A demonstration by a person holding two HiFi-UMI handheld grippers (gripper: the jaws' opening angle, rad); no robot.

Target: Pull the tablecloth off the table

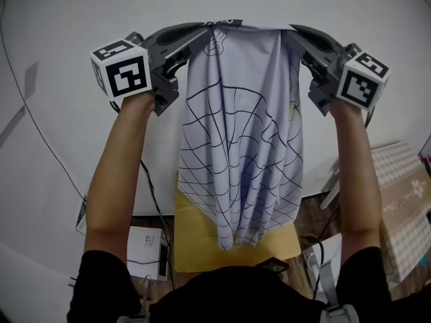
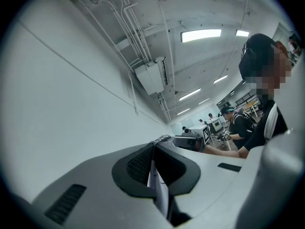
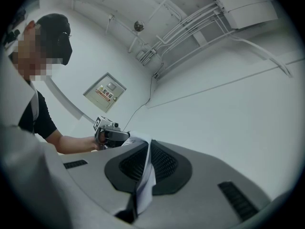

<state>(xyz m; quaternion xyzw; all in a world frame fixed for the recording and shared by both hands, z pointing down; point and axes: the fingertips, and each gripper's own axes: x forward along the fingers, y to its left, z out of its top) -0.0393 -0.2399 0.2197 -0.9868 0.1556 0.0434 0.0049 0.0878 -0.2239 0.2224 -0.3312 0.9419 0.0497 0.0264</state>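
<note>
Left tool (image 1: pixel 202 33) — jaws closed on one upper corner of the tablecloth (image 1: pixel 242 140); its own view shows a thin fold of cloth pinched between the black pads. Right tool (image 1: pixel 300 36): likewise clamped, on the opposite upper corner, with a crumpled edge standing between its pads. Both are raised at arm's length and set apart, evidently so that the top edge is stretched level between them and the rest hangs free rather than dragging. Tablecloth: pale, with black grid lines, gathered into vertical folds. Long axis runs from the held top edge down to the narrowed lower end, which points at the table (image 1: pixel 192 247) beneath. Whether that end touches the table cannot be told. Location — in the air, between the two forearms, seemingly lifted clear of the table top.
</note>
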